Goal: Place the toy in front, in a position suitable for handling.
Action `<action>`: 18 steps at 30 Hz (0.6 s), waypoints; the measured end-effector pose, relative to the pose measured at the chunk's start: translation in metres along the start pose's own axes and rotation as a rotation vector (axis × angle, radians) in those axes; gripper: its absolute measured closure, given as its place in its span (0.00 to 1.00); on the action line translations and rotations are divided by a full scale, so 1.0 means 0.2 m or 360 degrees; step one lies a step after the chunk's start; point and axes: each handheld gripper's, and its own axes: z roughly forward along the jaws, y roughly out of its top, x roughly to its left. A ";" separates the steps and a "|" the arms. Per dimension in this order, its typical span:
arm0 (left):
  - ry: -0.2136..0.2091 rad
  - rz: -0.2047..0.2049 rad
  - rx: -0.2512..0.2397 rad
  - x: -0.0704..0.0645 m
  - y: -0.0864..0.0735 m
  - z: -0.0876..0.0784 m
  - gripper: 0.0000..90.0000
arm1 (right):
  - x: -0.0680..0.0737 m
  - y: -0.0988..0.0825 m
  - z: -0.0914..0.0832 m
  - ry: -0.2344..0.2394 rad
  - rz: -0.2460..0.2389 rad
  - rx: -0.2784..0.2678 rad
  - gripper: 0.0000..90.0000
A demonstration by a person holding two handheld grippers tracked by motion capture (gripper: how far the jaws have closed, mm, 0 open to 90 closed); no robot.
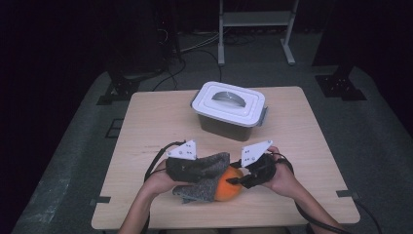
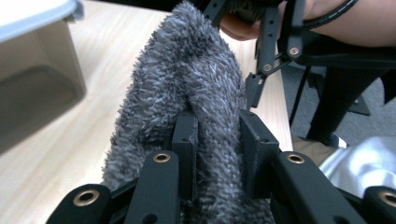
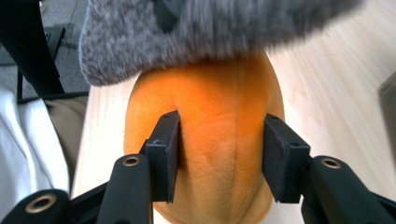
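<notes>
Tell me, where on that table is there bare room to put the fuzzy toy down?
Bare wood lies left of the lidded white box, and along the table's right side. The near middle is crowded: both grippers meet there over the grey-and-orange plush toy.

**Bright desk, black surroundings**

Seen from the high view, the wooden desk (image 1: pixel 156 122) sits in a pool of overhead light while the room beyond falls to near black; the picture is soft and slightly grainy. A white lidded container (image 1: pixel 229 109) catches the light without harsh glare and casts a short shadow toward the camera. In the left gripper view, daylight-bright tones prevail; the grey fuzzy cloth (image 2: pixel 187 93) is sharp, the background hazy. In the right gripper view, the cloth's near edge blurs, and the orange plush toy (image 3: pixel 219 126) glows evenly, shadowed at the pads.
</notes>
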 end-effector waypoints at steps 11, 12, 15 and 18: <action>-0.0023 -0.0086 0.0048 0.03 -0.06 0.03 0.78 | -0.12 -0.16 -0.04 0.0098 0.0240 -0.0047 0.47; -0.0065 -0.0088 0.0053 0.02 -0.07 0.05 0.78 | -0.13 -0.16 -0.04 0.0082 0.0260 -0.0031 0.45; -0.0133 -0.0093 0.0058 0.01 -0.07 0.07 0.78 | -0.11 -0.16 -0.05 0.0023 0.0328 0.0035 0.43; -0.0147 -0.0074 0.0078 -0.01 -0.06 0.08 0.78 | -0.08 -0.15 -0.07 0.0022 0.0346 0.0055 0.41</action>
